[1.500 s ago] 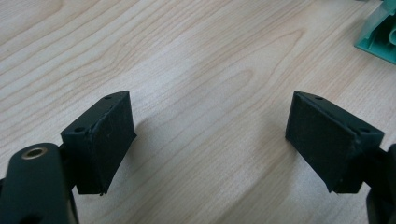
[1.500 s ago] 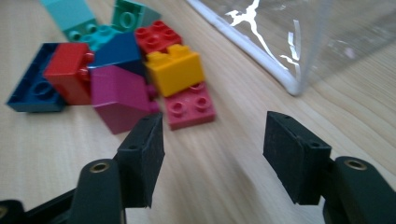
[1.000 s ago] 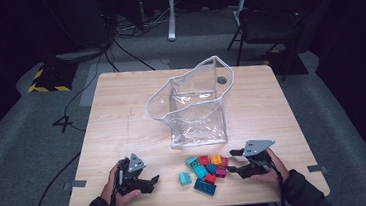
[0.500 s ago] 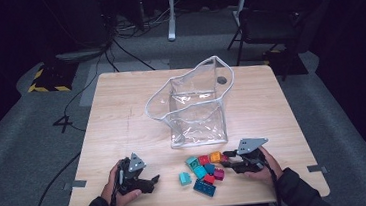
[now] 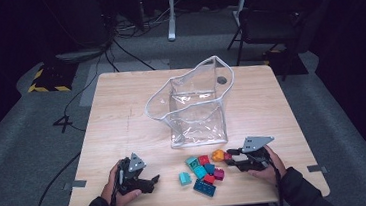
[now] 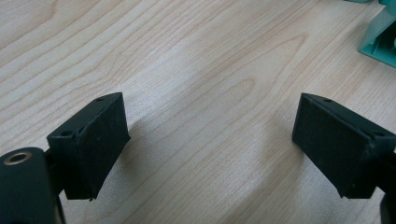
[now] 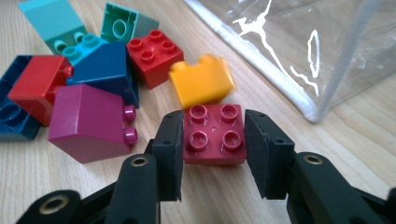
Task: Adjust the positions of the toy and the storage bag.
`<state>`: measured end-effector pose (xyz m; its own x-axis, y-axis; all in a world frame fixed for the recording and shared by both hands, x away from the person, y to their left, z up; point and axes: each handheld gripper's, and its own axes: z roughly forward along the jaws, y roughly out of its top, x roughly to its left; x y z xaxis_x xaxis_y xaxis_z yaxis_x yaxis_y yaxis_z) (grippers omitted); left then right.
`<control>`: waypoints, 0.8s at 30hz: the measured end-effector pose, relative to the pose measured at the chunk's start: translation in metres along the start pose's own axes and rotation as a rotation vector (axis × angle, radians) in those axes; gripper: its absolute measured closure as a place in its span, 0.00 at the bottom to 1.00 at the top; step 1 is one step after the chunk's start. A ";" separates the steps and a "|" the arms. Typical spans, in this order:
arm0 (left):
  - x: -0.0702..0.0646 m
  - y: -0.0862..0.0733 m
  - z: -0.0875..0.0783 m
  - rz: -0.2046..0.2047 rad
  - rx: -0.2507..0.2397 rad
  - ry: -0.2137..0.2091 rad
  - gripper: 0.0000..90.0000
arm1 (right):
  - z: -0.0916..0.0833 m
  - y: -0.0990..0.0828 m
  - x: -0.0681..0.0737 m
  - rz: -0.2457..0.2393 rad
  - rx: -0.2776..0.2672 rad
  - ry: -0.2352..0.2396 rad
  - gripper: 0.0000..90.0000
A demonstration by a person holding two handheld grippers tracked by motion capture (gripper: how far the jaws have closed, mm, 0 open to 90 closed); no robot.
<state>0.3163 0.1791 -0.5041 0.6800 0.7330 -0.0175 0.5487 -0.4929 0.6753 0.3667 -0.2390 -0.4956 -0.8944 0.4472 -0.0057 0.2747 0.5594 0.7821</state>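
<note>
A heap of toy bricks [image 5: 205, 174] lies near the table's front edge, right of centre. At its right end my right gripper [image 5: 228, 156] is shut on a dark red four-stud brick [image 7: 215, 128]; both jaws press on its sides while it rests on the wood. Just beyond it lies an orange brick [image 7: 201, 80], with a magenta brick [image 7: 86, 123] and a red brick [image 7: 154, 56] to the left. My left gripper [image 5: 152, 181] sits low at the front left, jaws wide open over bare wood [image 6: 210, 135]. A mint brick [image 6: 380, 42] shows at that view's top right corner.
A clear plastic bag [image 5: 196, 107] stands open-mouthed in the middle of the wooden table [image 5: 122, 123], its front corner [image 7: 299, 46] close beyond the right gripper. A dark chair [image 5: 274, 19] and cables sit on the floor behind the table.
My right gripper has moved left to the edge of the brick heap and now has the dark red brick between its jaws. The left gripper has stayed put.
</note>
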 end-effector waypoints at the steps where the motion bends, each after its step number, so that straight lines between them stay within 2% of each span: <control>1: 0.000 0.000 0.000 0.002 0.000 0.002 0.12 | -0.001 0.000 0.000 0.006 -0.006 0.000 0.66; 8: 0.000 0.000 0.000 -0.001 0.000 -0.001 0.12 | -0.005 0.001 -0.001 0.013 -0.032 -0.001 0.66; 16: 0.000 0.000 0.001 -0.004 0.001 -0.002 0.11 | -0.009 0.000 -0.002 0.011 -0.031 -0.008 0.66; 24: 0.001 0.000 0.001 -0.001 0.000 -0.002 0.11 | -0.017 0.002 -0.008 0.018 -0.049 -0.037 0.66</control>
<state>0.3173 0.1789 -0.5043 0.6806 0.7324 -0.0197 0.5494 -0.4924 0.6750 0.3680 -0.2532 -0.4839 -0.8755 0.4830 -0.0139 0.2722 0.5169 0.8116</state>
